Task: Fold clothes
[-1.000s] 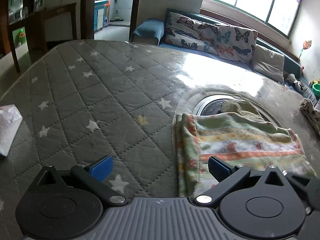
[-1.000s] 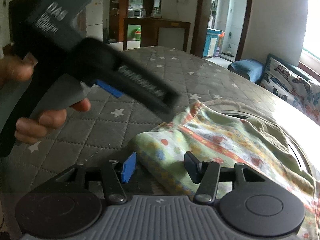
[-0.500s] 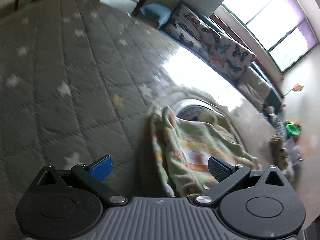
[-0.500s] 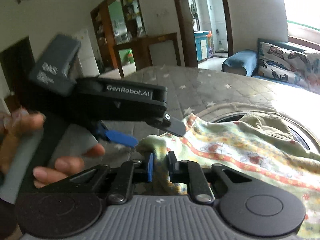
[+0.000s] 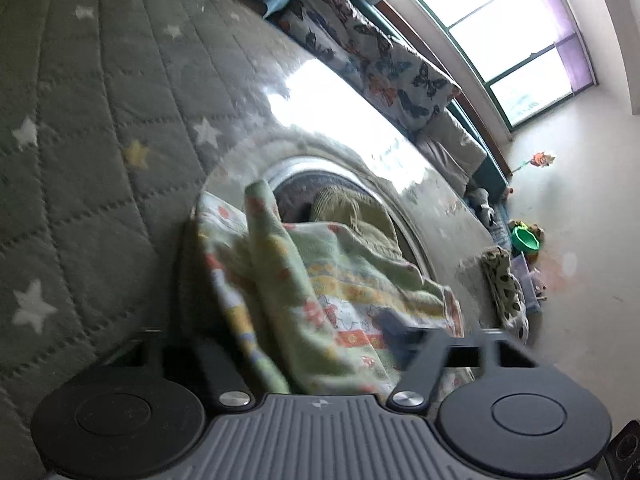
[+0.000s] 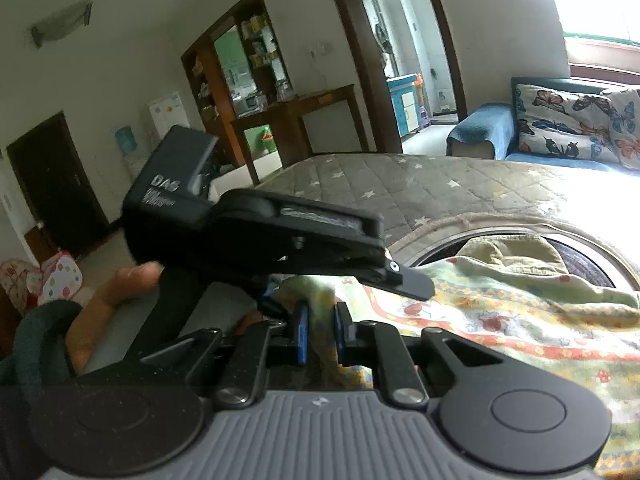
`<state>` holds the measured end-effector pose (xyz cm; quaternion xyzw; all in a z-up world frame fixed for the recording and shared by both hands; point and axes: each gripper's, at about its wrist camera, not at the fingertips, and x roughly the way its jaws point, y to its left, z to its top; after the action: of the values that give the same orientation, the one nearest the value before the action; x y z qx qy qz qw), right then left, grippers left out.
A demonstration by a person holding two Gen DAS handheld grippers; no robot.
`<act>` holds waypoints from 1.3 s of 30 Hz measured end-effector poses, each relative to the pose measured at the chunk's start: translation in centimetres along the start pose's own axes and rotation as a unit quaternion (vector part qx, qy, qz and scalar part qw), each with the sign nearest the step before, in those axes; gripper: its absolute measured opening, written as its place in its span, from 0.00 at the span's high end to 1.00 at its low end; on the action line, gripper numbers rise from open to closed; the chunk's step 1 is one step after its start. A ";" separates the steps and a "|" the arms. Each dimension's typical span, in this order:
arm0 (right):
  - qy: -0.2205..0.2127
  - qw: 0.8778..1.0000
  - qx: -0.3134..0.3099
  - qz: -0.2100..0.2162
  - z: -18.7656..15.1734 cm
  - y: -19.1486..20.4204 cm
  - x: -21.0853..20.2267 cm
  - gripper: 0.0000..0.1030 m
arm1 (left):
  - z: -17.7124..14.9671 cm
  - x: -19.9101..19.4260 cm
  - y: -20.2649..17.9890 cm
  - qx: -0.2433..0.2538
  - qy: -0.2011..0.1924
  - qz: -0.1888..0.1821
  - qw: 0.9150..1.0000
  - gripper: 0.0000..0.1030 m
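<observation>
Since a second before, my right tongs [image 6: 320, 330] had clamped the floral cloth [image 6: 500, 320] on the quilted table [image 5: 100, 128] near the sofa [image 6: 560, 128]; my left tongs [image 5: 296, 340] straddled it, blurred, grip unclear.

"DAS" on left hand-held gripper [image 6: 394, 280] (white lettering)

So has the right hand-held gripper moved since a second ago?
Yes. The right hand-held gripper has closed on the printed cloth's corner and lifted it above the star-quilted mattress; a second ago it sat open, low beside the flat cloth.
</observation>
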<state>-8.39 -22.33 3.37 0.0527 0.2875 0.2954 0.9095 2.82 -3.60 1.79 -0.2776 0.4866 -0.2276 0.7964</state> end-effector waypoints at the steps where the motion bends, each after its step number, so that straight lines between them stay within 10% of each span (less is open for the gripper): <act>1: 0.001 1.000 -0.006 -0.003 -0.1 0.0 -0.1 0.84 | -0.1 0.2 0.1 0.005 0.002 0.005 1.000 0.63; 6: 0.003 0.999 -0.011 -0.035 -1.5 -1.4 -2.6 0.77 | -0.3 0.8 0.5 0.029 -0.005 0.026 0.999 0.84; 20: -0.012 0.952 0.107 -0.288 -2.0 -17.6 -6.4 0.61 | -1.3 0.9 -1.1 0.092 -0.022 0.069 0.993 0.84; 27: -0.005 0.947 0.140 -0.290 -2.7 -20.3 -5.2 0.60 | -1.2 1.2 -1.6 0.111 -0.022 0.085 0.990 0.84; 31: -0.007 0.955 0.134 -0.265 -2.7 -18.5 -4.9 0.91 | -1.3 1.2 -2.3 0.128 -0.024 0.096 0.987 0.84; 39: -0.056 0.954 0.114 -0.270 -2.0 -15.8 -9.1 0.94 | -1.1 0.9 -6.2 0.182 -0.043 0.084 0.979 0.89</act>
<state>-7.44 -40.60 1.97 0.0931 0.2712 0.0004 0.9580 1.60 -9.01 4.86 -0.0958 0.4245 -0.2323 0.8699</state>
